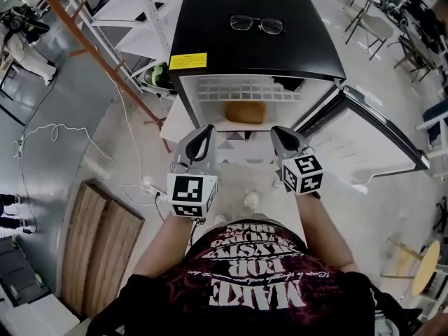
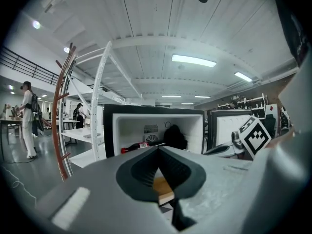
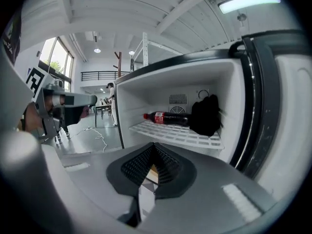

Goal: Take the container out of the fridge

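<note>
A black mini fridge (image 1: 252,47) stands with its door (image 1: 371,135) swung open to the right. On its lower level sits a tan container (image 1: 245,112). My left gripper (image 1: 208,128) and right gripper (image 1: 274,130) hover side by side just in front of the opening, both shut and holding nothing. In the left gripper view the jaws (image 2: 158,147) meet at the tip, and a bit of the container (image 2: 162,189) shows below them. In the right gripper view the gripper (image 3: 154,144) points under the wire shelf (image 3: 180,133), and a sliver of the container (image 3: 152,173) shows.
A cola bottle (image 3: 165,117) and a black bag (image 3: 205,115) lie on the upper wire shelf. Glasses (image 1: 256,24) rest on the fridge top. A white rack (image 1: 105,19), a floor cable (image 1: 63,138) and a wooden board (image 1: 98,250) are at left. A person (image 2: 27,118) stands far off.
</note>
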The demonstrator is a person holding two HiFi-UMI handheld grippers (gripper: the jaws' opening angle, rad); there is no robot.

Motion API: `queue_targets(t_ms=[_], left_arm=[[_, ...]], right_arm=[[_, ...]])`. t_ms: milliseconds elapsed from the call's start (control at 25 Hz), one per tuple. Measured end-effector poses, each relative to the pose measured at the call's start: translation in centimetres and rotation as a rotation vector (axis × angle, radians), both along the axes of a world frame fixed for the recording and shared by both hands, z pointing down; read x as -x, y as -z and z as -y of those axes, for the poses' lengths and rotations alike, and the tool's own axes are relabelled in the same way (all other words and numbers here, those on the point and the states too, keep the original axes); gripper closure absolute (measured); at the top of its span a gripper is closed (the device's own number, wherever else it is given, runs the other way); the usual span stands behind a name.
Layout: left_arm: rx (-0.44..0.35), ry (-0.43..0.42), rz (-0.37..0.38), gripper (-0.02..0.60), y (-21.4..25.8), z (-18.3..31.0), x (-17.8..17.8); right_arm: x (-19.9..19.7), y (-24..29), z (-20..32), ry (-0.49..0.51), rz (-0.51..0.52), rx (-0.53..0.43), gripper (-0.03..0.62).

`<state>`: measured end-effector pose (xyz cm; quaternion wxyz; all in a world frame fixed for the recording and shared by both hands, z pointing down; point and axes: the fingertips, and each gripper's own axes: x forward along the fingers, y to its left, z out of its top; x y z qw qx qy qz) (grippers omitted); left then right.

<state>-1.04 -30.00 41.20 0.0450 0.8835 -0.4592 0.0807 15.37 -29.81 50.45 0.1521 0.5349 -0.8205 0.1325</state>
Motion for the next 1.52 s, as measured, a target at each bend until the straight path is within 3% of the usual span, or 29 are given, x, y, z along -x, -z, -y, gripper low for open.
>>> queue_targets(t_ms=[560,880,1520], left_arm=[[0.002,0.009,0.011,0.581,0.0,1.3,-0.8],[0.007,0.027,0.024,0.581,0.0,1.7,-0.4],[0.018,0.078,0.057,0.581,-0.4,1.9,1.0]], right_arm=[[-1.9,-7.7,2.9,-0.035,-0.005,0.189,0.567],[-2.4,-10.6,4.2,-0.075,0.026,0.273,0.461],[-2.9,-15.2,6.3,-0.112,0.029,0.376,0.387]])
